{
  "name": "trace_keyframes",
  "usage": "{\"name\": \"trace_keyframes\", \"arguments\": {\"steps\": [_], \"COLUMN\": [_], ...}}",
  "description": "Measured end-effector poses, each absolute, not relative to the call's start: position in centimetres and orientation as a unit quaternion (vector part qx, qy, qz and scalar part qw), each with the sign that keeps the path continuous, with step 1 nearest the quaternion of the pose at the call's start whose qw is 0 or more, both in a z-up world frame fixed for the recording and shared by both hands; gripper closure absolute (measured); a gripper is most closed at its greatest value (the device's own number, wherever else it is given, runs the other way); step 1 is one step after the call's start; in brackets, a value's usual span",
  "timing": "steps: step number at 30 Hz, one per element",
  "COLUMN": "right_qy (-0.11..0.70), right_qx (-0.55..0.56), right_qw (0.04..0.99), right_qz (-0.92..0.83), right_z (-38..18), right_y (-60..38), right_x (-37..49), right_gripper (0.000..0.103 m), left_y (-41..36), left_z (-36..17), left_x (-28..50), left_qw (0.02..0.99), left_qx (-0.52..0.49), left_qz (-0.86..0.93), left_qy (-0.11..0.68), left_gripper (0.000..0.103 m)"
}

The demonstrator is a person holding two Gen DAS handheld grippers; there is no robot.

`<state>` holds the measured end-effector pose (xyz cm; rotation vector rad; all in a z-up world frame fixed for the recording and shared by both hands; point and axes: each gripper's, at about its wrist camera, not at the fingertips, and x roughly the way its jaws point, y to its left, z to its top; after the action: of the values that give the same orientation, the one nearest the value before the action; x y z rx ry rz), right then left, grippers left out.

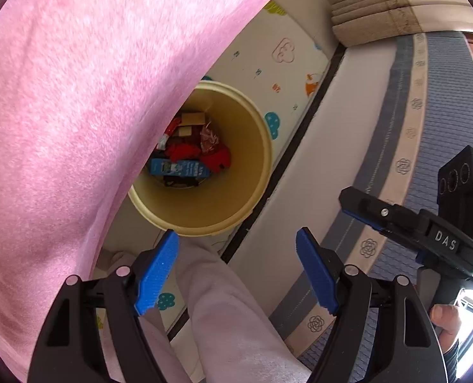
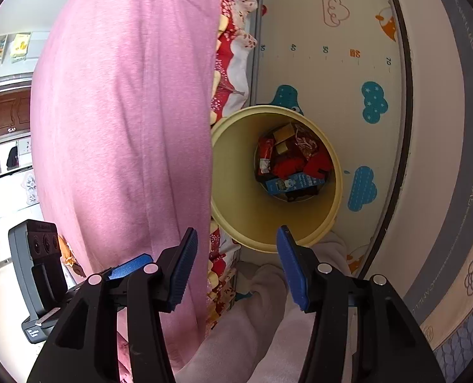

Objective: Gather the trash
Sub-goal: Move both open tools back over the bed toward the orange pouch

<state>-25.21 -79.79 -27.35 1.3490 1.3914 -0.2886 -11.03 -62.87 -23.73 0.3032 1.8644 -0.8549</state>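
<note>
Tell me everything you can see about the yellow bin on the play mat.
The yellow bin is round, pale yellow, plastic-looking, with a rolled rim and no lid. It stands upright on the cartoon play mat, beside a pink-clothed person. At its bottom lies trash: a blue carton, red wrappers and small brown boxes. Neither gripper touches it.

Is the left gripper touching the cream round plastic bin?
Apart. The left wrist view shows the left gripper with jaws open and empty, held above the cream round plastic bin on the floor below; only trash lies inside.
</note>
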Motion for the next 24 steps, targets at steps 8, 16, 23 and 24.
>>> {"name": "trace_keyframes", "arguments": {"steps": [8,16,23,24], "right_qy": [0.59,0.602,0.625,0.629], "right_qx": [0.55,0.503,0.451,0.441], "right_qw": [0.582,0.618,0.636,0.638], "right_qz": [-0.105,-0.047,0.034,0.047], "right_z": [-23.7,-18.9,-15.7,-15.3], "right_y": [-78.2,-72.4,-62.9,-61.2], "right_x": [-22.4,-15.7,-8.2,-7.0], "right_gripper": [0.052,0.052,0.052,0.052], "left_y": [-60.5,-52.8,-41.0,-38.9], "left_z": [-19.9,-15.4,-12.5,-12.2], "left_x": [-9.5,-5.1,-0.5,0.2], "left_qw": [0.534,0.581,0.63,0.637], "left_qx": [0.099,0.051,-0.016,-0.028], "left_qz": [-0.369,-0.343,-0.278,-0.266], "left_qy": [0.754,0.737,0.725,0.723], "left_gripper": [0.028,0.028,0.028,0.028]}}
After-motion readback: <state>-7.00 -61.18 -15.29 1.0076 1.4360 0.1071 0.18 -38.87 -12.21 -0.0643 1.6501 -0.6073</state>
